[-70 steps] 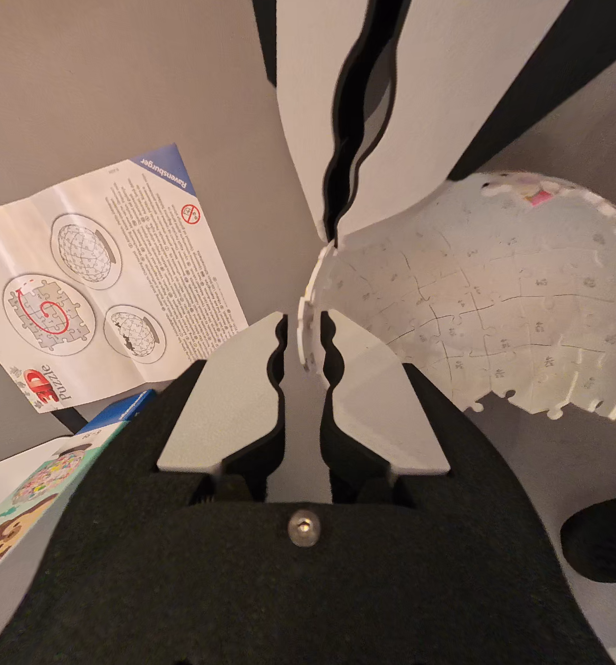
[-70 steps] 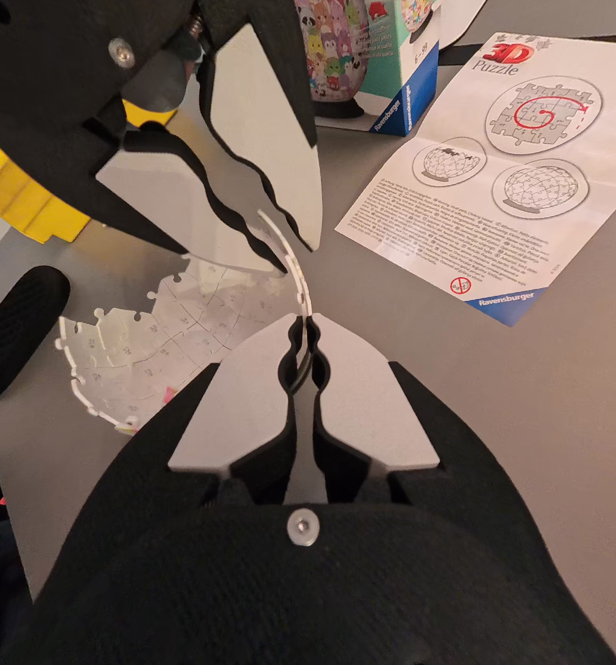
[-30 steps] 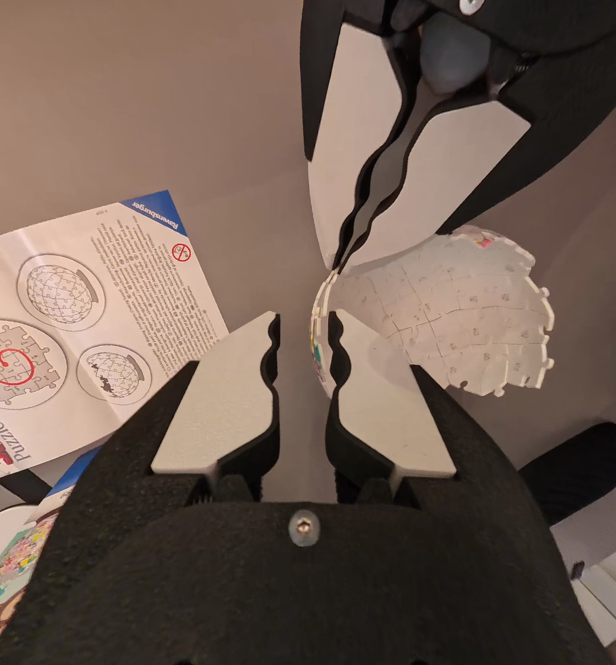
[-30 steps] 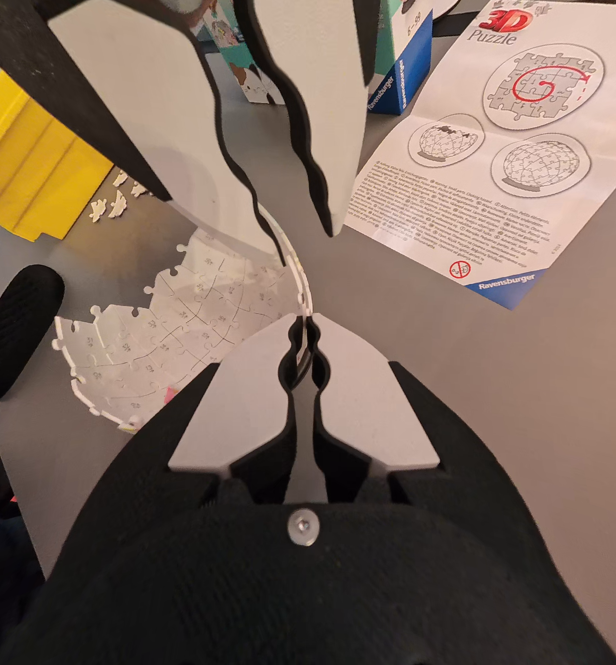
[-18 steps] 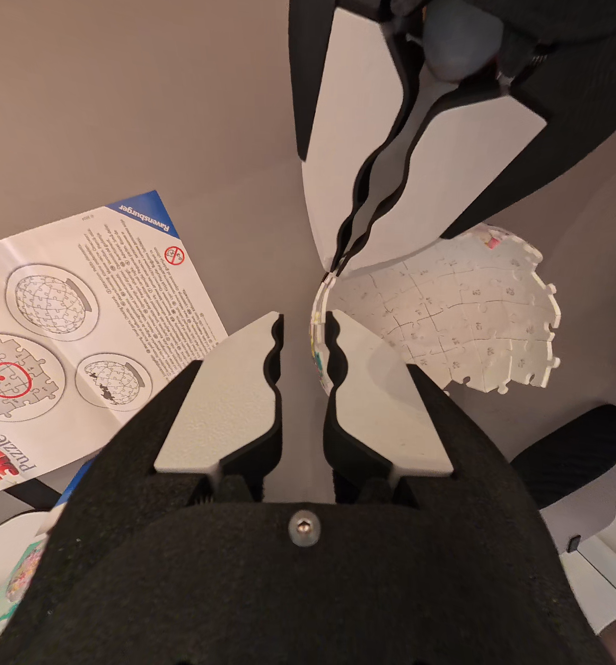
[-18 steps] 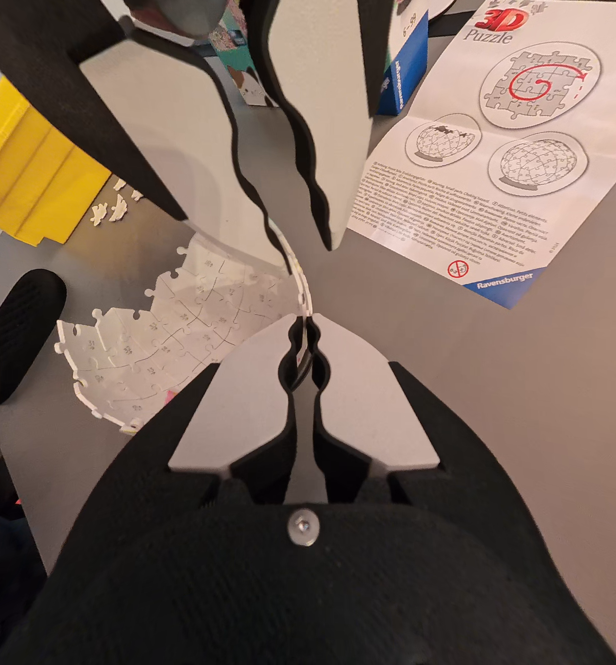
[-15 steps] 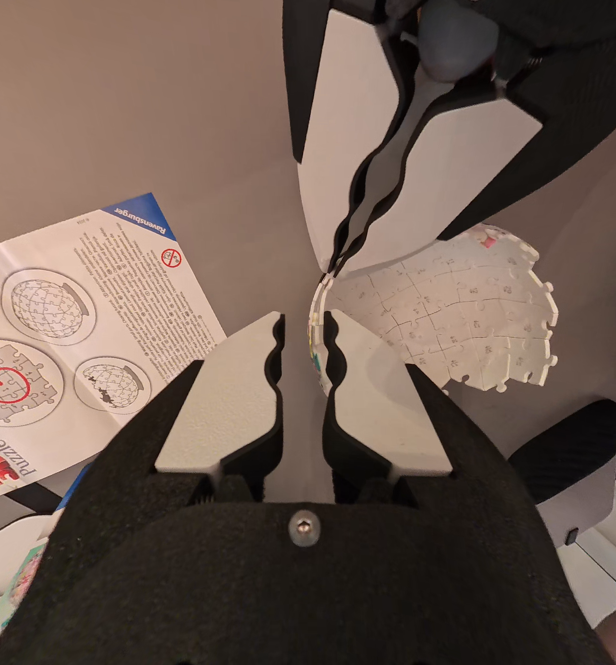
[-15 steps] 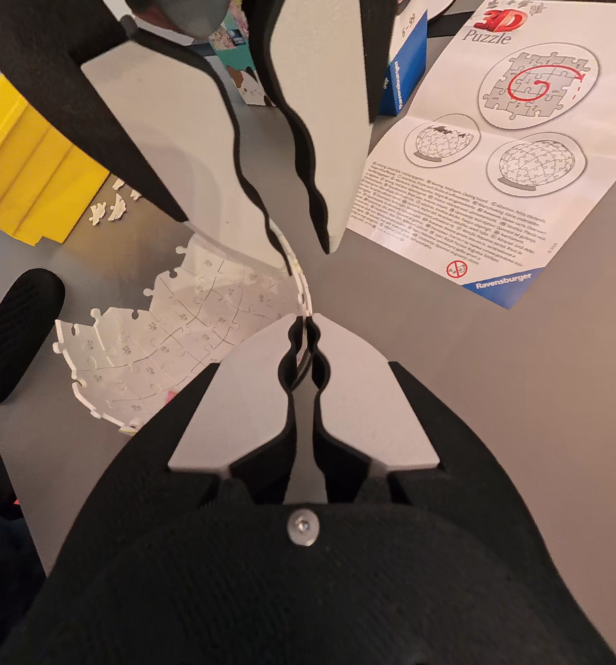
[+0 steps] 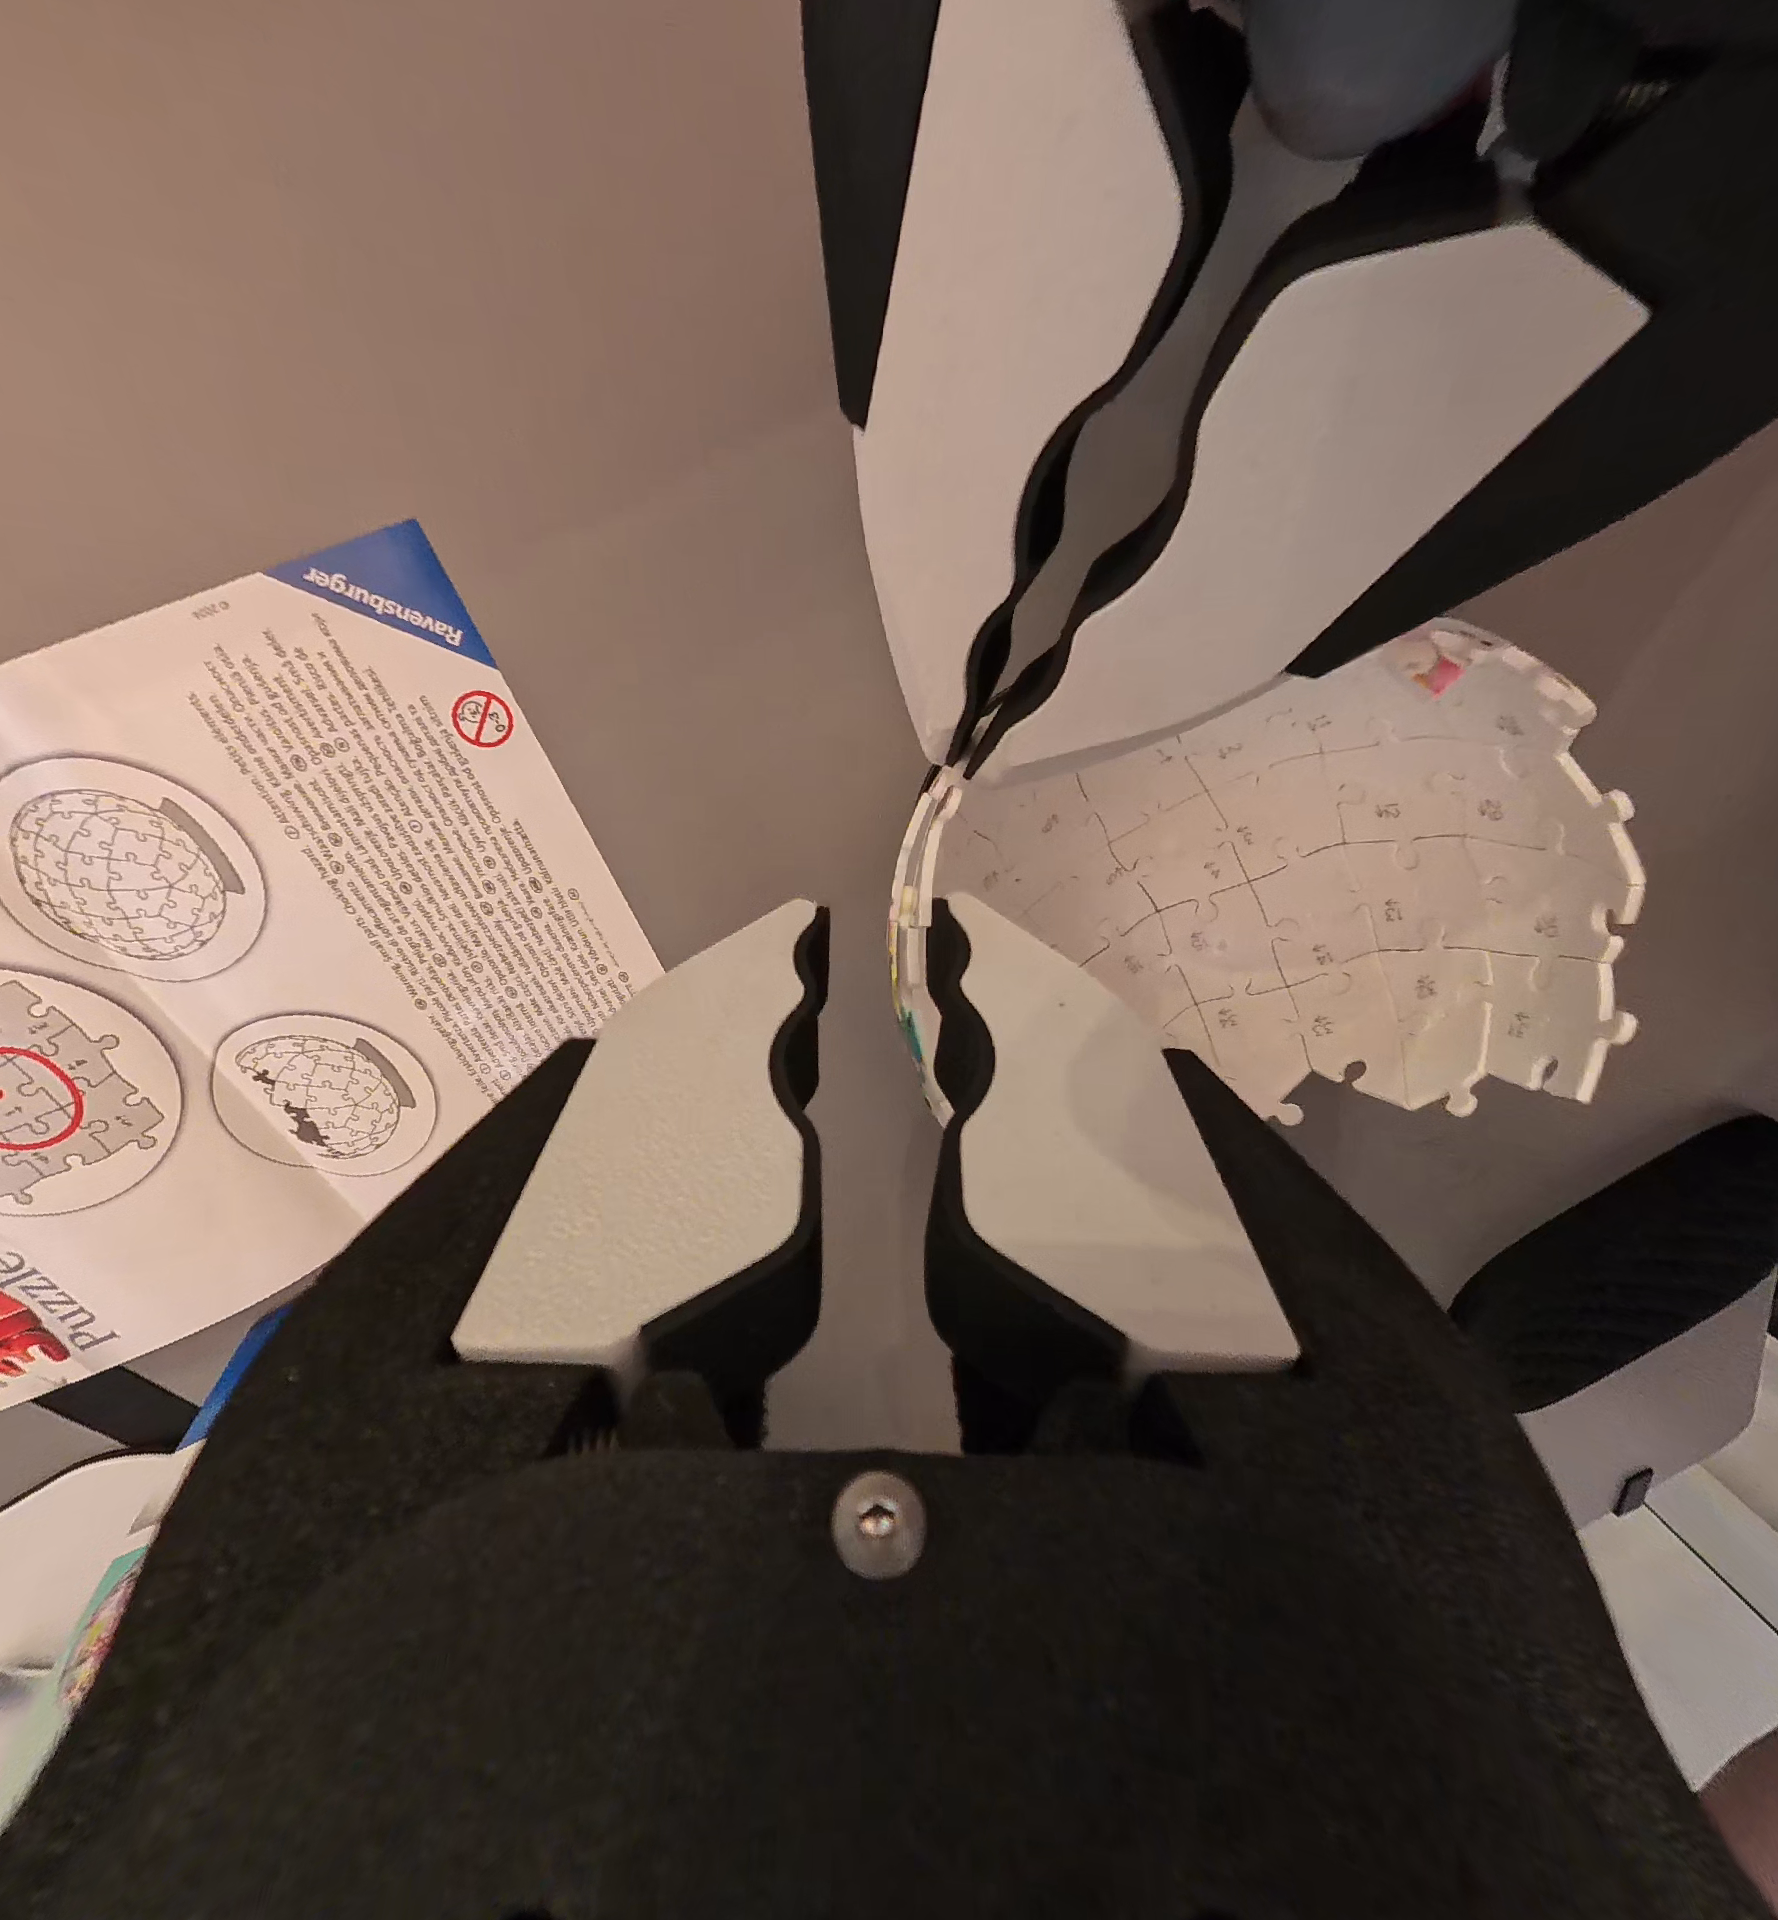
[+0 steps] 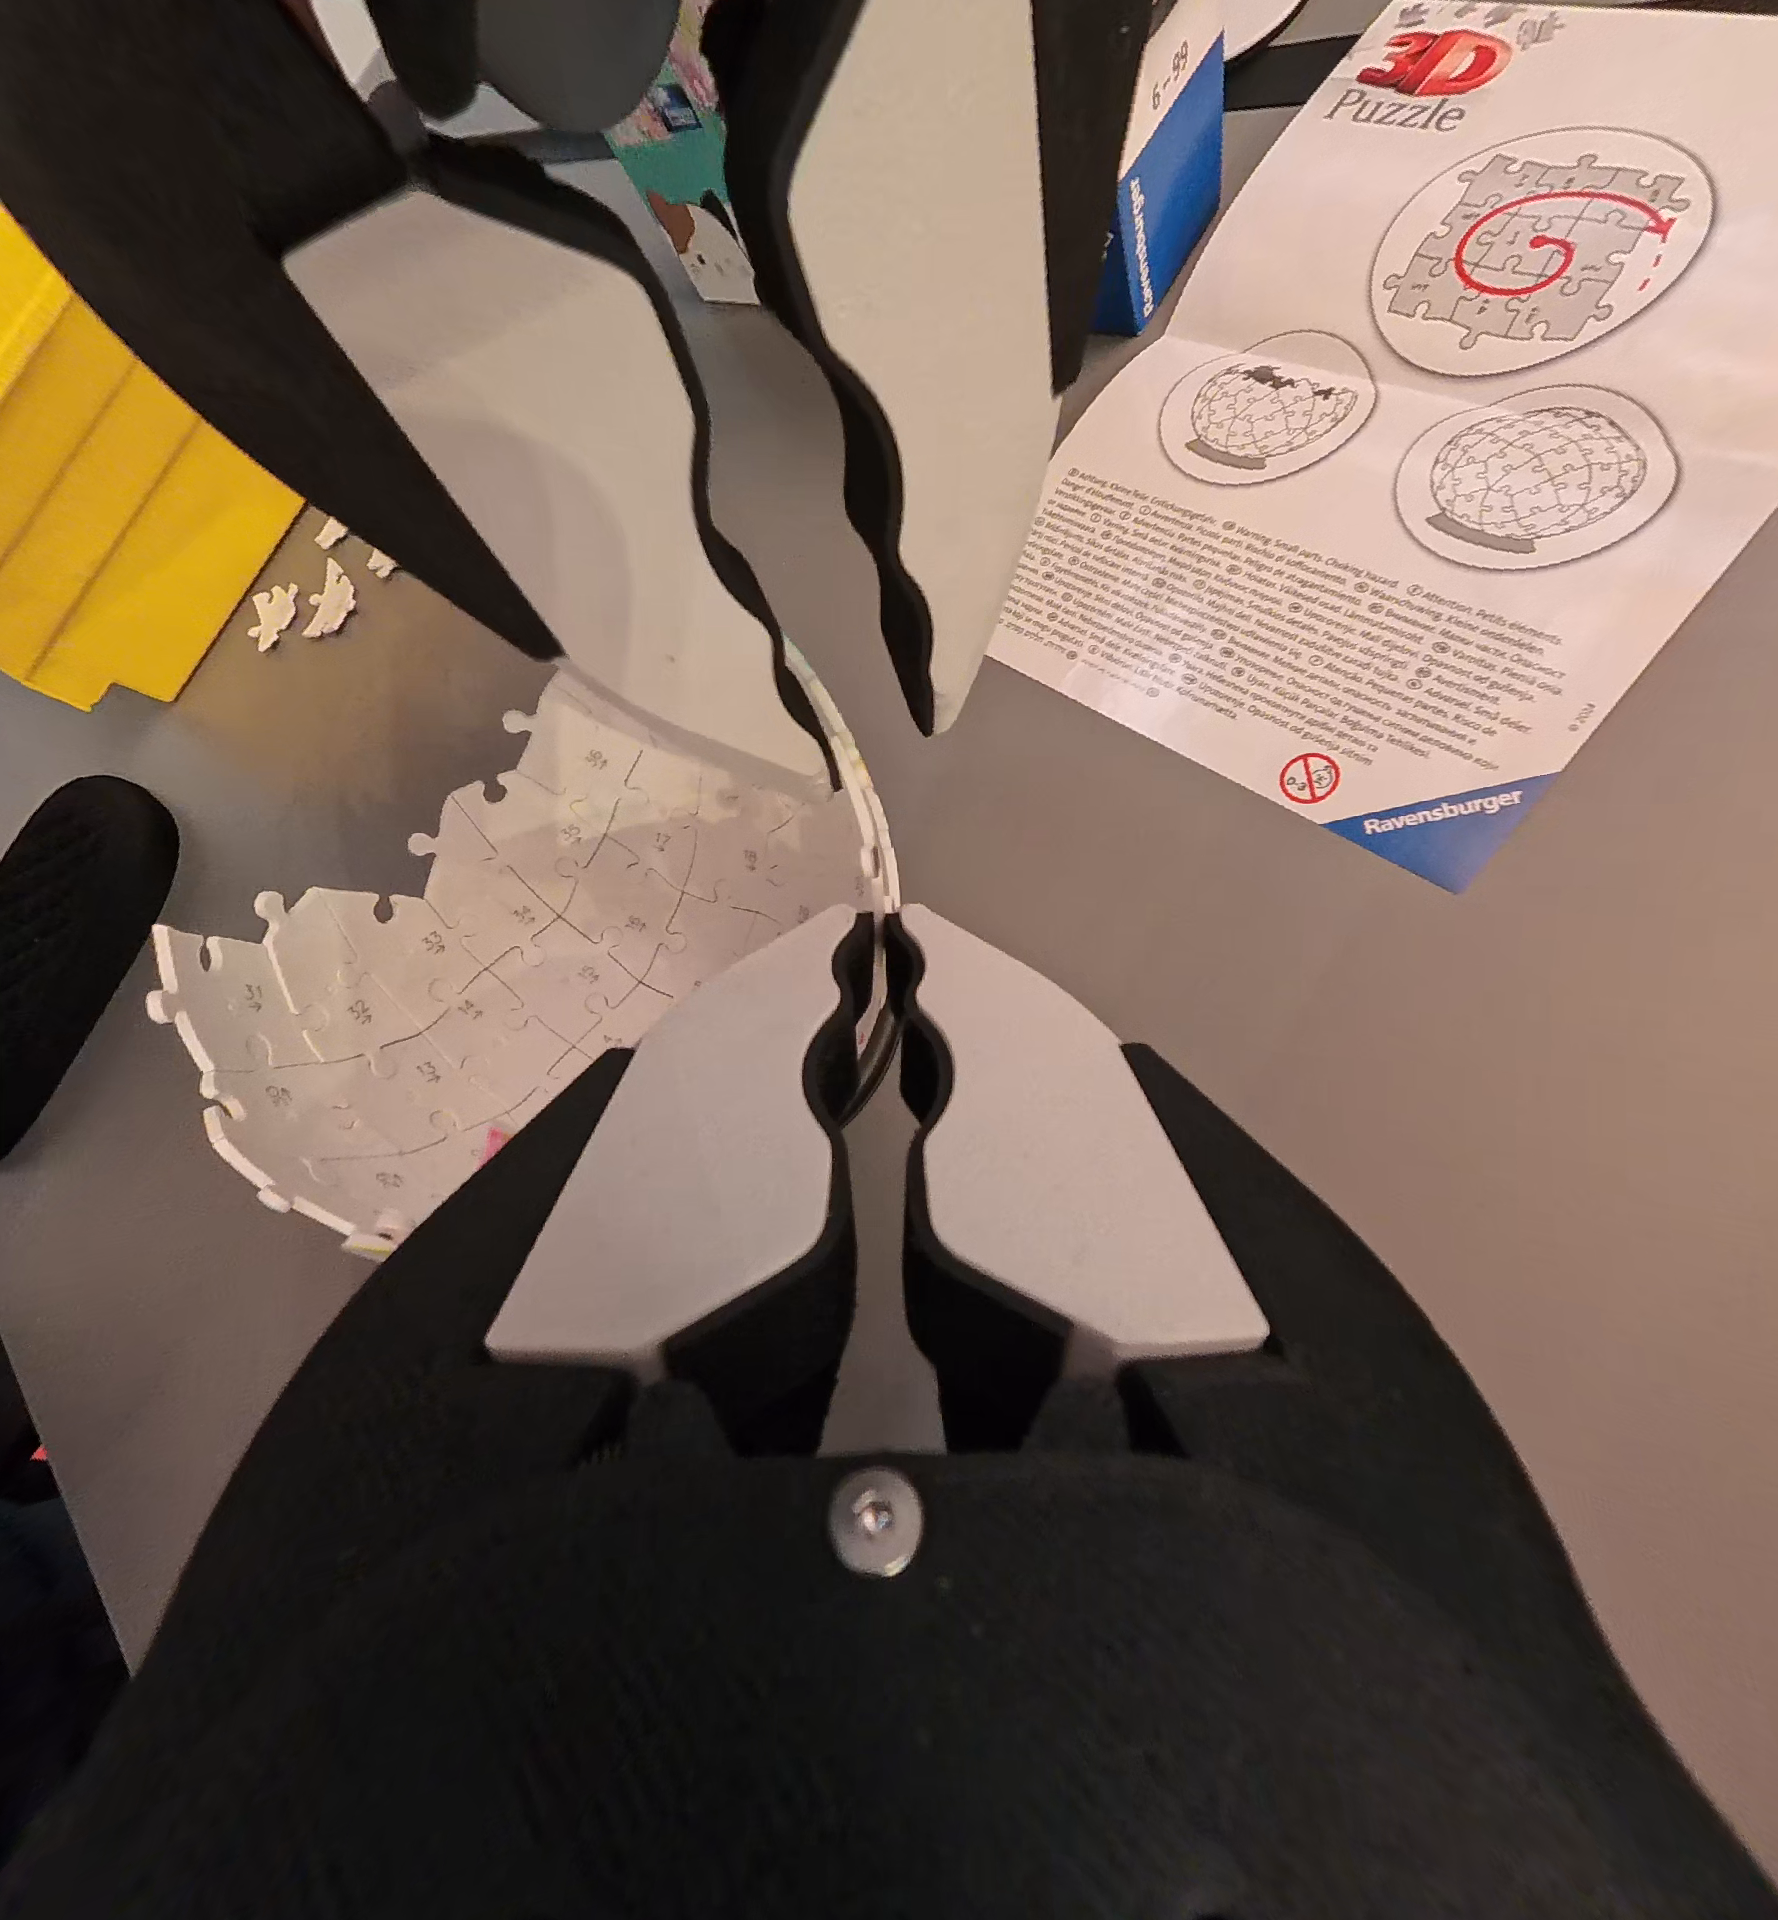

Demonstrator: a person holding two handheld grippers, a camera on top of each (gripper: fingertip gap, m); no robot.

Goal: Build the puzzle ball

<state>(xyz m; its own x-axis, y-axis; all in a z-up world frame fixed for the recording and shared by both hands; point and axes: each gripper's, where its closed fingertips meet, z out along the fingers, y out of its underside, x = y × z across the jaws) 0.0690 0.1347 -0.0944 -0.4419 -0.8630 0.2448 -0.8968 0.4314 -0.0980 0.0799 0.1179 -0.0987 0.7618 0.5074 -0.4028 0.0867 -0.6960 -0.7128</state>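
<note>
The puzzle ball (image 9: 1311,914) is partly built: a curved white shell of joined pieces, open on one side, with a toothed unfinished edge and its inner face showing in both wrist views. It is held clear of the grey desk (image 10: 1487,1143), between the two tools.

The right gripper (image 10: 877,920) is closed on the rim of the shell; its fingers (image 10: 729,1122) pinch the thin wall edge-on, one inside the curve and one outside. The left gripper (image 9: 874,920) stands with its fingers (image 9: 1061,1101) apart, straddling the same rim from the opposite side. One finger lies against the inner face; a gap shows between the other finger and the outer face. It grips nothing.

Step in hand, as judged: the shell is supported by the right gripper alone while the left one is free at the rim, either to take a second hold or to leave for another piece.

Loose pieces (image 10: 308,603) lie on the desk beside a yellow bin (image 10: 64,499). The instruction sheet (image 10: 1384,499) and the puzzle box (image 10: 1165,187) lie farther off.

The next move calls for a steady right-hand hold, since the thin wall could flex or separate at a seam under uneven pressure. If a piece is to be fetched, the left gripper must clear the rim without dragging it.
</note>
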